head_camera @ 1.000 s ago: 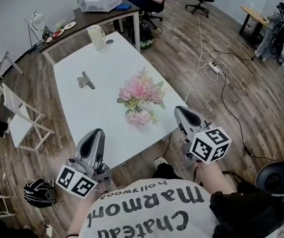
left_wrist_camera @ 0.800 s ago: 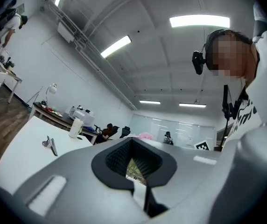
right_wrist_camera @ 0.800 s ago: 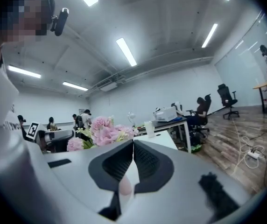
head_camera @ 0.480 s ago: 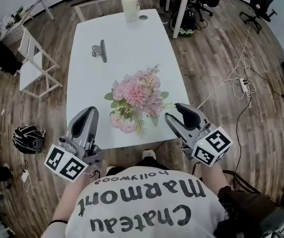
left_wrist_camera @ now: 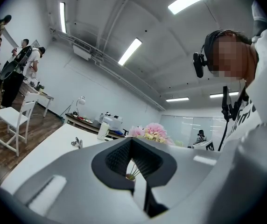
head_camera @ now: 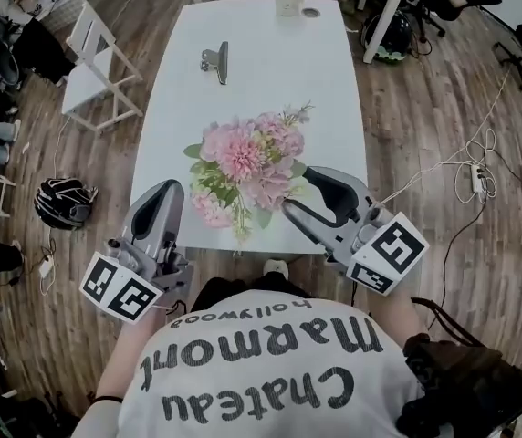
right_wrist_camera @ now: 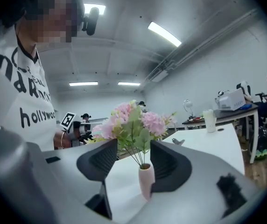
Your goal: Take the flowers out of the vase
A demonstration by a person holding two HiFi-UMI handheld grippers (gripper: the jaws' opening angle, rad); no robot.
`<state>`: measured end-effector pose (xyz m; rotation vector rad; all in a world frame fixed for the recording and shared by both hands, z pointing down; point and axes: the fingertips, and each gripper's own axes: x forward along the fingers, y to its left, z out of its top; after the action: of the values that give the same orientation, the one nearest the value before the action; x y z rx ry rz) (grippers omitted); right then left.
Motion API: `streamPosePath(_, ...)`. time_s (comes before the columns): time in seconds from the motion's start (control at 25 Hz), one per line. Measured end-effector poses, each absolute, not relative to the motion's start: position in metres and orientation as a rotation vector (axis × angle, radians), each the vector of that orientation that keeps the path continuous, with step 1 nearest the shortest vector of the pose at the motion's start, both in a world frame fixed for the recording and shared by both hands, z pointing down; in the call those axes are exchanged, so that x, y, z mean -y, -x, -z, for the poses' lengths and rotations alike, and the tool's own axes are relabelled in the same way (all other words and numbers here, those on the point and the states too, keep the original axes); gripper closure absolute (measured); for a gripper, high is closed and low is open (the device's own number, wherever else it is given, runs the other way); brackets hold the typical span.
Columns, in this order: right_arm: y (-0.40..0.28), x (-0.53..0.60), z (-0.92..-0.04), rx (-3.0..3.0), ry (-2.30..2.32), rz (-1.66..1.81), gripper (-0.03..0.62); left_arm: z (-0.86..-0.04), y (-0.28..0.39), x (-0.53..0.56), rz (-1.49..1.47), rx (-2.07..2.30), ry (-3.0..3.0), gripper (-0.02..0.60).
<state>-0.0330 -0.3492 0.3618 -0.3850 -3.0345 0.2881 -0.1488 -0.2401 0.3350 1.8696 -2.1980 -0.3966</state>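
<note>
Right tongs opening | black pads flank slim pink vase | frilly flowers

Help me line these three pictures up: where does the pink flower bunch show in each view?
Head view: flowers at centre, at the near end of the white table.
Left gripper view: flowers small, just right of centre.
Right gripper view: flowers at centre, above the pink vase.
Shared landmark: the metal clip behind them.

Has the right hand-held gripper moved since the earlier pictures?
Yes: the right hand-held gripper has come left, up to the flowers on the table. Its jaws are opening, the vase between them.
</note>
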Motion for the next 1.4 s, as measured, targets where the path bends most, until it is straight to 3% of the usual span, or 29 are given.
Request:
streamPosePath(0.84, 0.076, 0.312, -0.341, 3.076, 0.483, -0.023, 0.358, -0.321, 0.138, 0.258, 0.496, 2.075, -1.986, 0.578)
streamPosePath(0.88, 0.078, 0.312, -0.339, 3.087, 0.463, -0.029, 0.381, -0.320, 0.140, 0.256, 0.496, 2.071, -1.990, 0.578)
streamPosePath(0.96, 0.078, 0.317, -0.335, 3.109, 0.407, -0.062, 0.531, -0.319, 0.141, 0.256, 0.501, 2.068, -1.999, 0.578)
streamPosePath(1.4, 0.081, 0.320, -0.326, 3.144, 0.370, -0.154, 0.566, -0.315, 0.151, 0.245, 0.510, 2.080, -2.028, 0.578)
